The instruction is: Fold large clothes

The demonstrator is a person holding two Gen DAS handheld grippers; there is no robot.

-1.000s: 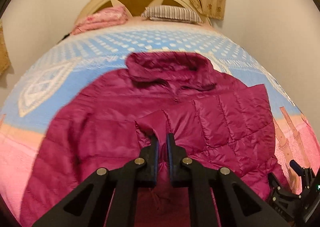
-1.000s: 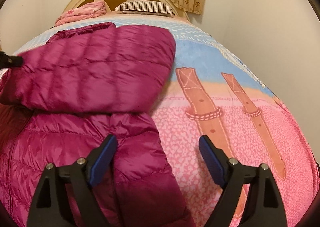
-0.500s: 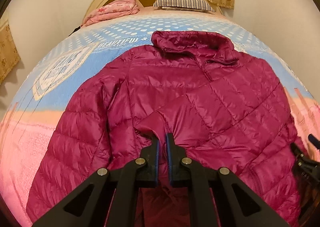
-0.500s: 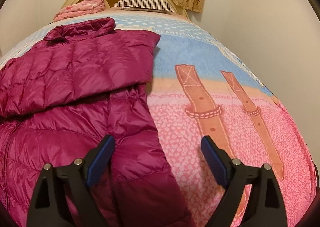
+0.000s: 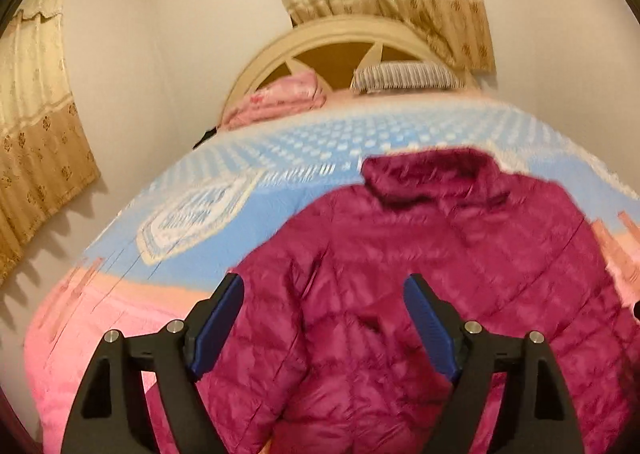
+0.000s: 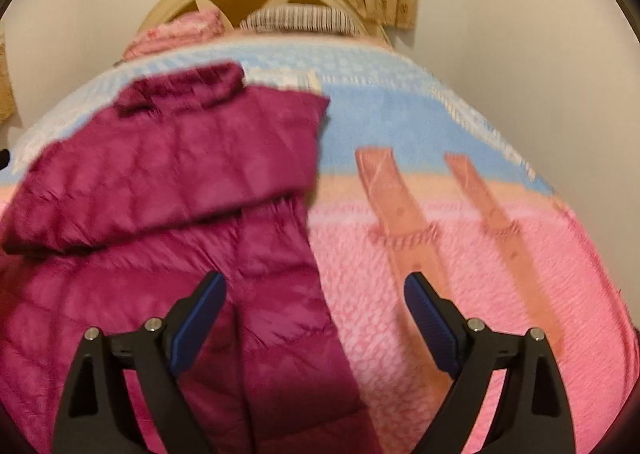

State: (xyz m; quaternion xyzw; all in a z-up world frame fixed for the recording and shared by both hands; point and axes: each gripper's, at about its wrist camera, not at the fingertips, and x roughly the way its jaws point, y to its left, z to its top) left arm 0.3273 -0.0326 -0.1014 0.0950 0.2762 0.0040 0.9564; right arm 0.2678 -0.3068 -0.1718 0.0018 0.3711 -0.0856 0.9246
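Note:
A magenta quilted puffer jacket (image 5: 420,274) lies flat on the bed, collar toward the headboard. In the right wrist view the jacket (image 6: 168,182) has one sleeve folded across its chest. My left gripper (image 5: 323,318) is open and empty above the jacket's left lower part. My right gripper (image 6: 315,314) is open and empty above the jacket's right edge, where it meets the blanket. Both views are blurred by motion.
The bed carries a pink and blue blanket (image 5: 120,314), which also shows in the right wrist view (image 6: 460,254). A pink pillow (image 5: 280,98) and a striped pillow (image 5: 408,76) lie by the cream headboard (image 5: 344,38). Curtains (image 5: 36,134) hang on the left wall.
My left gripper has let go of the sleeve cuff it was shut on, opened wide, and tilted up and left. The right gripper stayed open and shifted slightly.

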